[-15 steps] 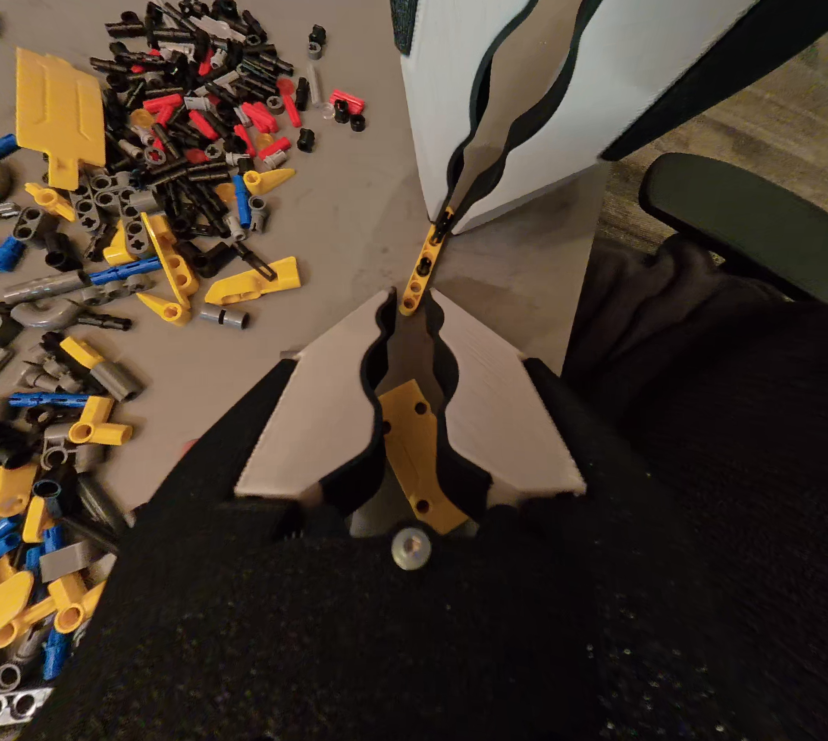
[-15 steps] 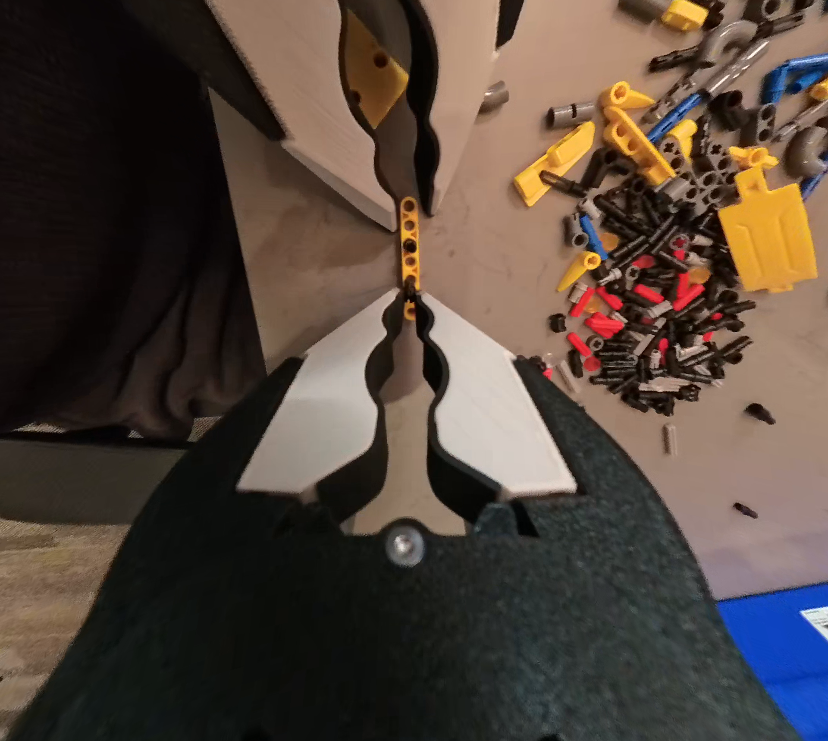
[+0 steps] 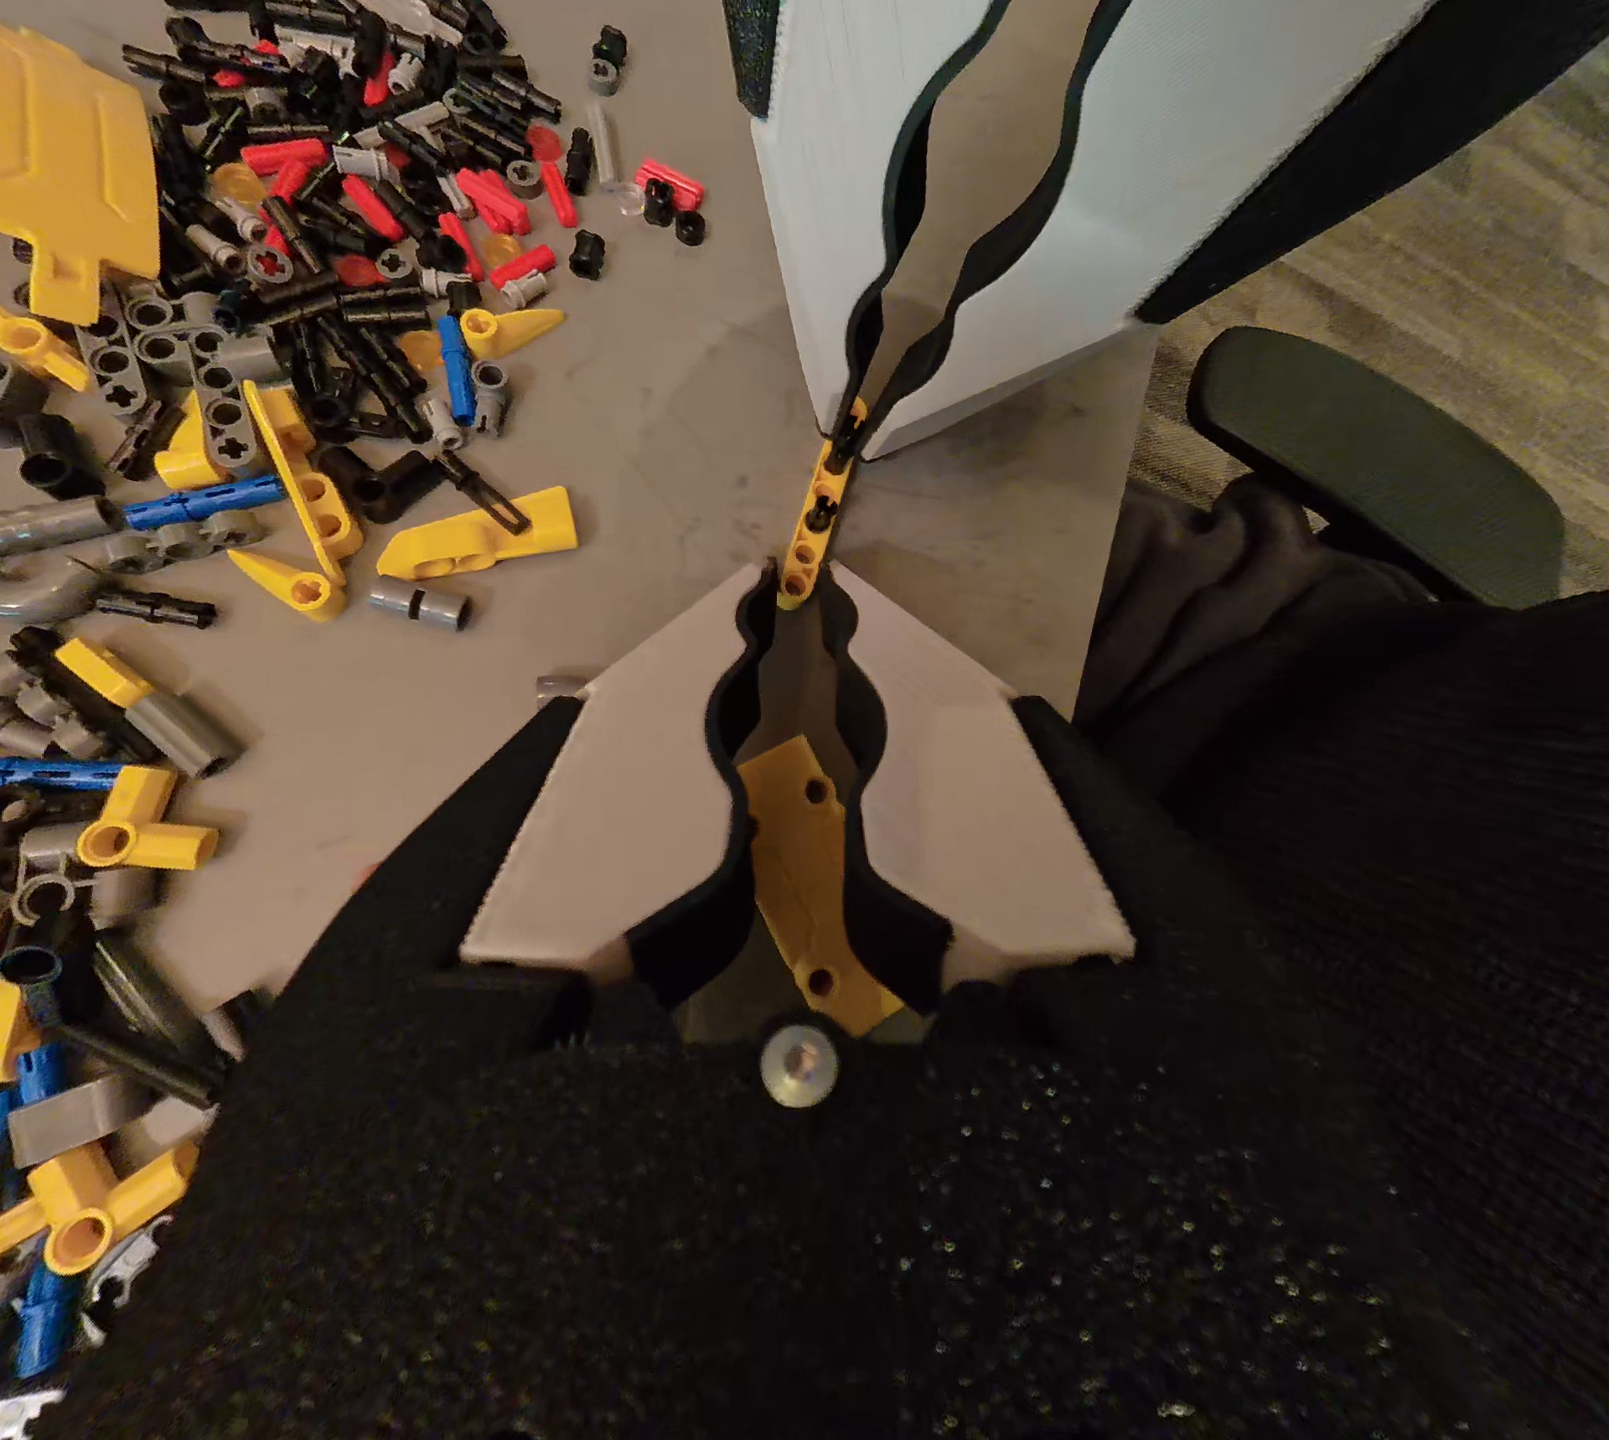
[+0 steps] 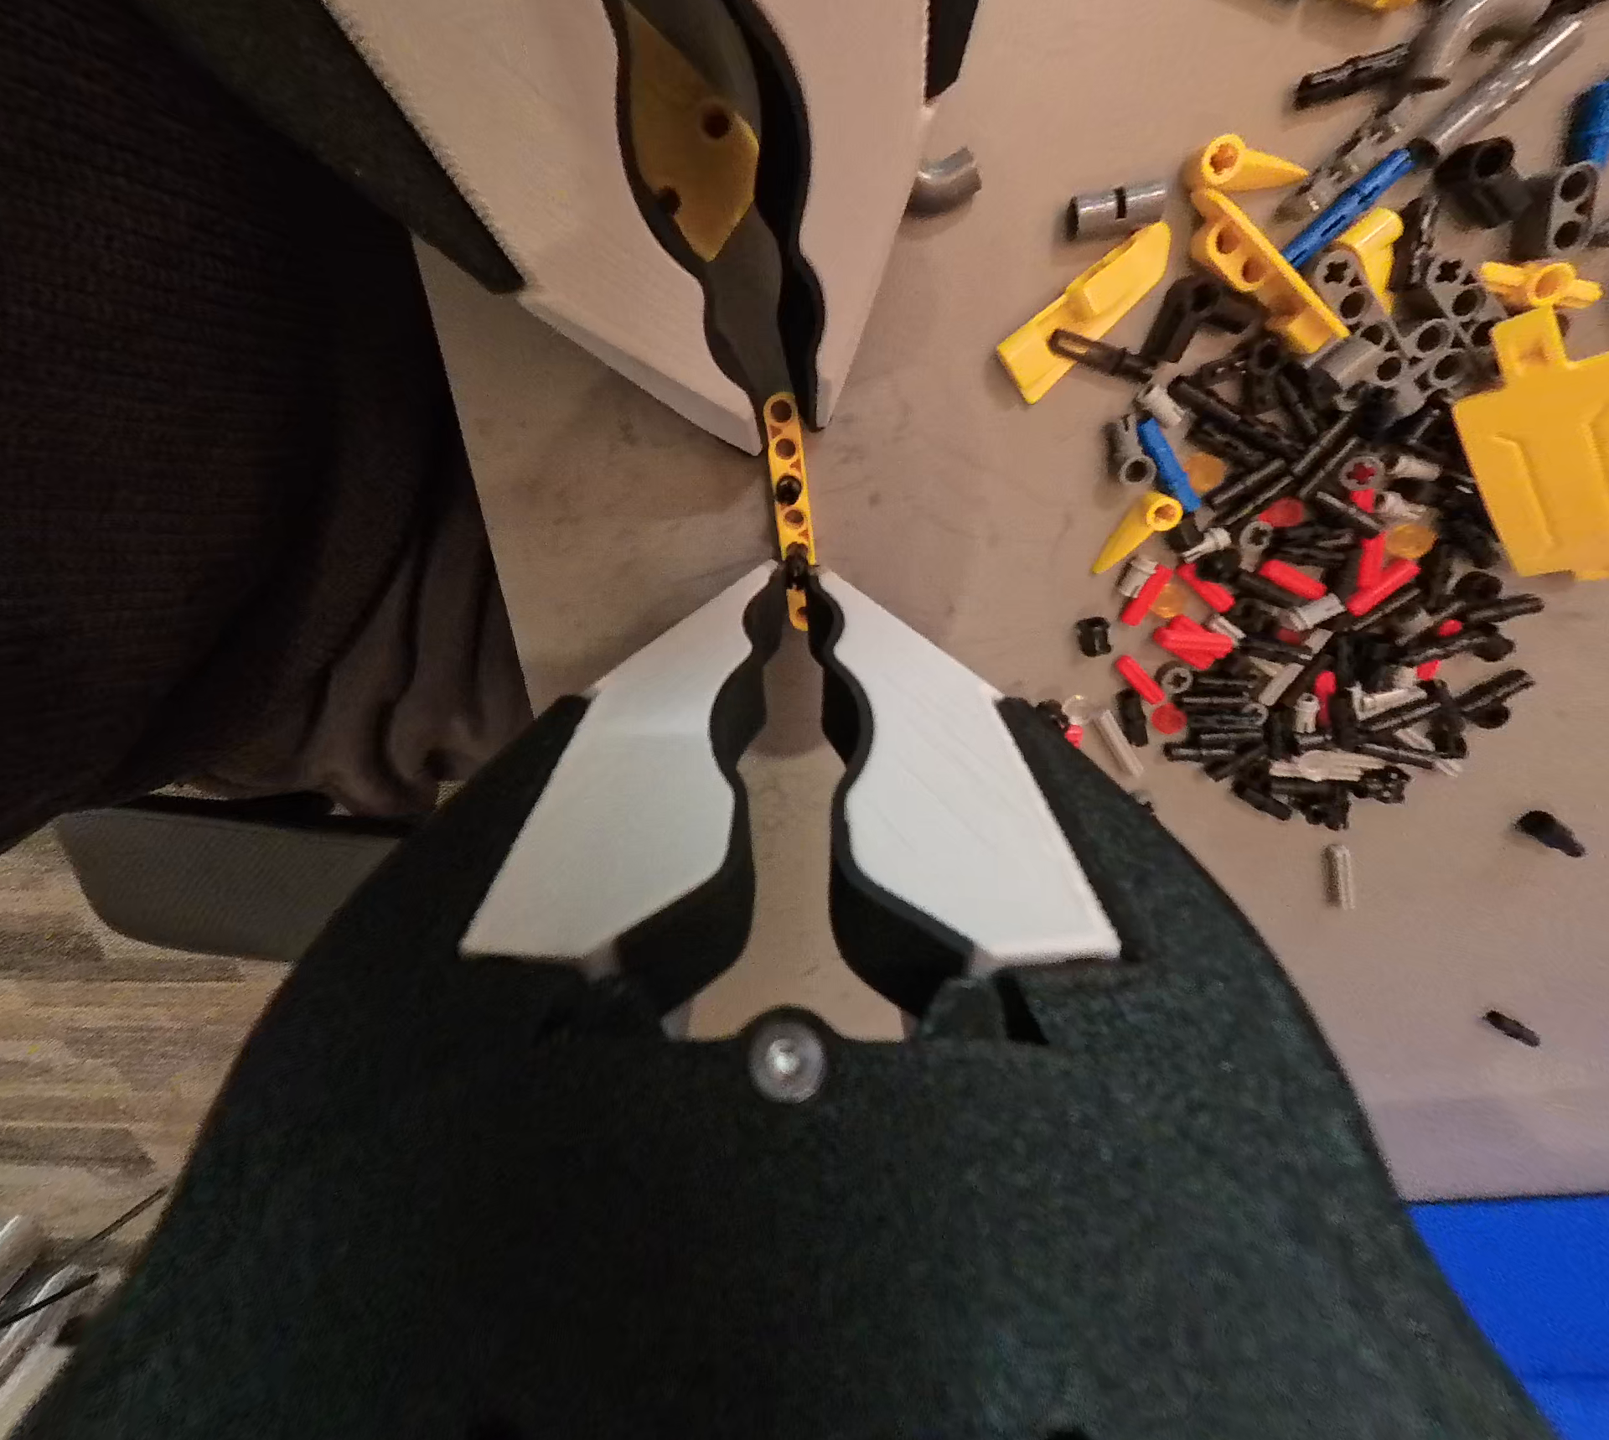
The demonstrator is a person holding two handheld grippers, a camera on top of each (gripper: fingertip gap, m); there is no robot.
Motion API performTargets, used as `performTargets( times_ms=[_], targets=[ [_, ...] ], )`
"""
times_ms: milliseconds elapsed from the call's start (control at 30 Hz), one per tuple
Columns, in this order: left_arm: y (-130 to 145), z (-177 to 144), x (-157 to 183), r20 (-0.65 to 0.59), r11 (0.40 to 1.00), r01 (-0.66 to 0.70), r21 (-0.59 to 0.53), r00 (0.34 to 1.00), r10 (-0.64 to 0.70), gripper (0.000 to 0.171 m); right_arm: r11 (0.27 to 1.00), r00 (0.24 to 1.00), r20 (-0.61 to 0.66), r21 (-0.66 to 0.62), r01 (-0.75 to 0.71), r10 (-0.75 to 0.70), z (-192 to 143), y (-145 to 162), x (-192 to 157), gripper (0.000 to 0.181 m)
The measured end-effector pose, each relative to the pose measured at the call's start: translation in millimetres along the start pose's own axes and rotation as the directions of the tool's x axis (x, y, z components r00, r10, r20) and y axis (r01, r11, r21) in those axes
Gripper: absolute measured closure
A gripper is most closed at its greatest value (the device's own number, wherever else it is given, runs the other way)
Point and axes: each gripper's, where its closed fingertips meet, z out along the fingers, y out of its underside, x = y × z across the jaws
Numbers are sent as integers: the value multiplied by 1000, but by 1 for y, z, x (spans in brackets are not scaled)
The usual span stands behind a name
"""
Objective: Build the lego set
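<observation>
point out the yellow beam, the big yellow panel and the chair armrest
yellow beam (image 3: 814,519), left wrist view, mid-length, between both grippers' fingers.
yellow panel (image 3: 74,162), left wrist view, its flat face.
armrest (image 3: 1367,458), left wrist view, top pad.

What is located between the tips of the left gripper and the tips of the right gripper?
A thin yellow holed beam with black pins spans between them; both views show each gripper shut on one end.

Left gripper, right gripper, jaws closed, tip-to-tip
</observation>
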Motion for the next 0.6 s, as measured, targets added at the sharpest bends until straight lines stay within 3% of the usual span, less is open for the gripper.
performTargets(
  times_ms=[600],
  targets=[
    [0, -1, 0, -70, 995, 101, 4, 992, -101, 163, 994, 994, 54, -57, -95, 98, 1, -1, 1, 178]
  ],
)
